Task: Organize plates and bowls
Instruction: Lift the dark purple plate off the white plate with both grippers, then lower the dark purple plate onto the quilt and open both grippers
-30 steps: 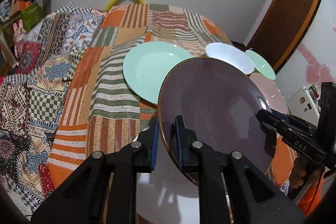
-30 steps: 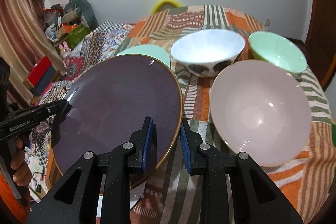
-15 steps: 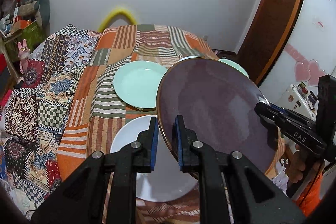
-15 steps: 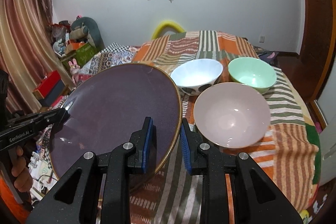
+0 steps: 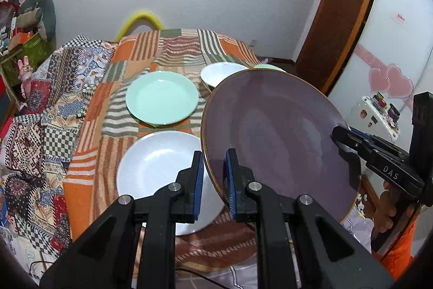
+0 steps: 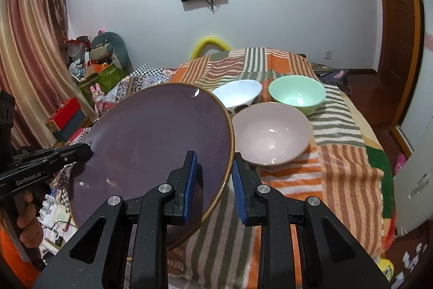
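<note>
Both grippers, left (image 5: 213, 180) and right (image 6: 213, 180), clench opposite rims of the purple plate (image 5: 276, 137); level it before lowering onto the white plate (image 5: 159, 169) near the bed's front edge.

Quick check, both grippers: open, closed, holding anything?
Left gripper: closed on the large dark purple gold-rimmed plate.
Right gripper: closed on the same plate's opposite edge.
</note>
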Demonstrator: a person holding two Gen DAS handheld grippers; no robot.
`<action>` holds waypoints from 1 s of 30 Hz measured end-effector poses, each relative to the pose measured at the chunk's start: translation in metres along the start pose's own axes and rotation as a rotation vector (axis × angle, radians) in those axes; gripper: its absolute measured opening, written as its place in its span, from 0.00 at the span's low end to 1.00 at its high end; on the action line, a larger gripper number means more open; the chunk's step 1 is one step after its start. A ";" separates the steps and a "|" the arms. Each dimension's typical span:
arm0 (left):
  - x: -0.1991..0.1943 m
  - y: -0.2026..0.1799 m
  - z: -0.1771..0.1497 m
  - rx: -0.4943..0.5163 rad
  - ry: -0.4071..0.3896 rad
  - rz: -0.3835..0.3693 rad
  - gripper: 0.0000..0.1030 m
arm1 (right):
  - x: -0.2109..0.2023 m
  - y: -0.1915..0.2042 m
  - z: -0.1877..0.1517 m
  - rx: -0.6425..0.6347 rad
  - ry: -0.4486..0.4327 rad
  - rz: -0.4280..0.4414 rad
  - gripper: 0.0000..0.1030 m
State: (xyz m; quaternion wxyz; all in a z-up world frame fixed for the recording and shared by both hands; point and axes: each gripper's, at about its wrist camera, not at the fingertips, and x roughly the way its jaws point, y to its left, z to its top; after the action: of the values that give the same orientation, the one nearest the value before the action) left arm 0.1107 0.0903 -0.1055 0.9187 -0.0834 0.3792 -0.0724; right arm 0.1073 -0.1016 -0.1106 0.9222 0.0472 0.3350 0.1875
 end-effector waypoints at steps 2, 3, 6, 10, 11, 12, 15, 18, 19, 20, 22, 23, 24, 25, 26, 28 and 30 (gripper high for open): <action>0.005 -0.004 -0.004 0.000 0.020 -0.007 0.15 | -0.004 -0.006 -0.005 0.005 0.004 -0.006 0.23; 0.008 -0.007 -0.006 0.002 0.031 -0.008 0.15 | -0.005 -0.008 -0.007 0.008 0.007 -0.008 0.23; 0.019 -0.016 -0.013 0.011 0.071 -0.015 0.15 | -0.010 -0.018 -0.017 0.016 0.016 -0.017 0.23; 0.033 -0.025 -0.024 0.022 0.121 -0.022 0.15 | -0.013 -0.032 -0.029 0.041 0.043 -0.024 0.23; 0.037 -0.027 -0.026 0.024 0.134 -0.024 0.15 | -0.012 -0.034 -0.032 0.046 0.051 -0.028 0.23; 0.040 -0.030 -0.029 0.023 0.147 -0.027 0.15 | -0.012 -0.036 -0.035 0.048 0.060 -0.033 0.23; 0.053 -0.033 -0.035 0.022 0.190 -0.035 0.15 | -0.009 -0.043 -0.043 0.061 0.085 -0.041 0.23; 0.063 -0.037 -0.040 0.025 0.229 -0.036 0.15 | -0.006 -0.050 -0.051 0.078 0.108 -0.046 0.23; 0.065 -0.039 -0.041 0.028 0.240 -0.030 0.15 | -0.005 -0.051 -0.054 0.082 0.116 -0.046 0.23; 0.069 -0.041 -0.042 0.034 0.252 -0.024 0.16 | -0.003 -0.053 -0.057 0.086 0.125 -0.048 0.23; 0.076 -0.043 -0.044 0.037 0.276 -0.016 0.15 | 0.000 -0.056 -0.060 0.092 0.140 -0.052 0.23; 0.081 -0.044 -0.045 0.036 0.292 -0.012 0.15 | 0.002 -0.057 -0.063 0.095 0.149 -0.052 0.23; 0.086 -0.043 -0.045 0.036 0.306 -0.008 0.15 | 0.003 -0.059 -0.064 0.100 0.156 -0.051 0.23; 0.090 -0.044 -0.046 0.036 0.320 -0.005 0.15 | 0.006 -0.061 -0.067 0.106 0.166 -0.050 0.23; 0.095 -0.044 -0.047 0.035 0.337 -0.002 0.15 | 0.008 -0.063 -0.069 0.111 0.174 -0.050 0.23; 0.104 -0.044 -0.049 0.038 0.361 -0.001 0.16 | 0.012 -0.066 -0.071 0.119 0.187 -0.051 0.23; 0.112 -0.043 -0.051 0.037 0.381 0.001 0.15 | 0.016 -0.070 -0.074 0.132 0.202 -0.049 0.23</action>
State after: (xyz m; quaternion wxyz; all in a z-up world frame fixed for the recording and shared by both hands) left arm 0.1501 0.0211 -0.2083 0.8316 -0.0513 0.5450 -0.0935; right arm 0.0938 -0.1628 -0.1924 0.8828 0.0806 0.4390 0.1464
